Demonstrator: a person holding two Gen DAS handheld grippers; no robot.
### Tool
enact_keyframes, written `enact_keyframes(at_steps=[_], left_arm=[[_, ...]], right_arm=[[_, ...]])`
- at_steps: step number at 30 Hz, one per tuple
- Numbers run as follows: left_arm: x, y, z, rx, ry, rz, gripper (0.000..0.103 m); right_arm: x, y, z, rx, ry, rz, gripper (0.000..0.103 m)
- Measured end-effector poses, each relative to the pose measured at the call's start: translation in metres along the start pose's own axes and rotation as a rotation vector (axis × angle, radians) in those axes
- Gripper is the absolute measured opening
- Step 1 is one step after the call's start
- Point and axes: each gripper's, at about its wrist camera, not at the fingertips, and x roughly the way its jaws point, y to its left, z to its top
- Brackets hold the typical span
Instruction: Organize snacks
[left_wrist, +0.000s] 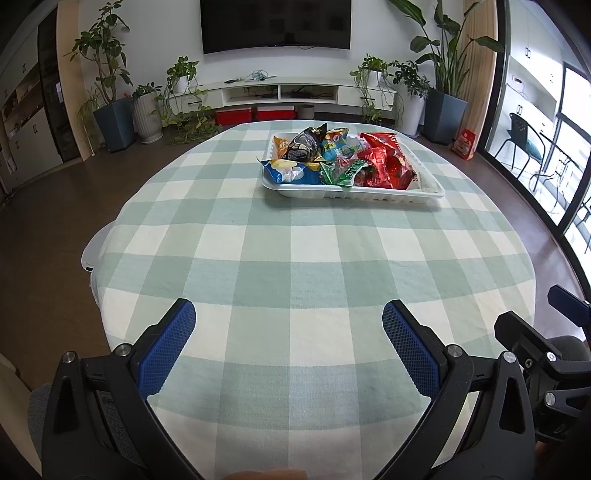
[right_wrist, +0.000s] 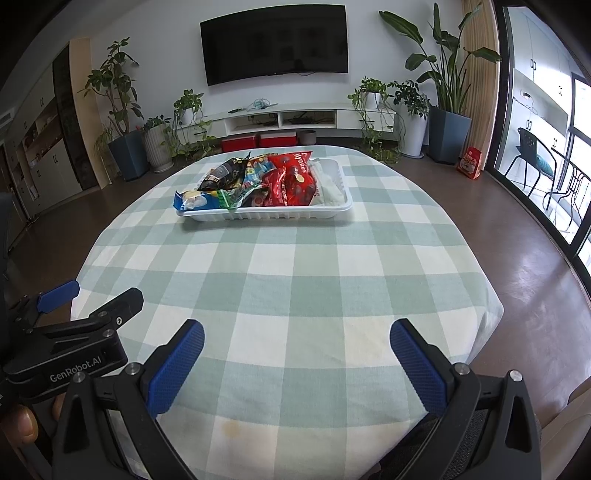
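So nothing sits between your grippers and the snacks, just bare checked tablecloth (left_wrist: 295, 258). Both your left gripper (left_wrist: 288, 328) and right gripper (right_wrist: 297, 345) hang spread wide, holding nothing. Well ahead sits the white tray (left_wrist: 354, 192), long side running crossways to you, snack bags (left_wrist: 332, 155) piled inside; the blue bag (right_wrist: 194, 201) pokes over its left end.

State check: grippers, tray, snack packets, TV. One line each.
left gripper: jaws wide open, empty, over the tablecloth
right gripper: jaws wide open, empty
white tray: on the table, full
snack packets: all piled in the tray, none on the cloth
blue packet: overhangs the tray's left end
red packet: lying on top
TV: off
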Motion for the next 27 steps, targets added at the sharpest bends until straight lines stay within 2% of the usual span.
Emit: enact_keyframes(at_steps=[27], left_arm=[[0.0016, -0.0013, -0.0012, 0.001, 0.002, -0.001, 0.103]], right_arm=[[0.0000, -0.0009, -0.0032, 0.001, 0.006, 0.001, 0.103]])
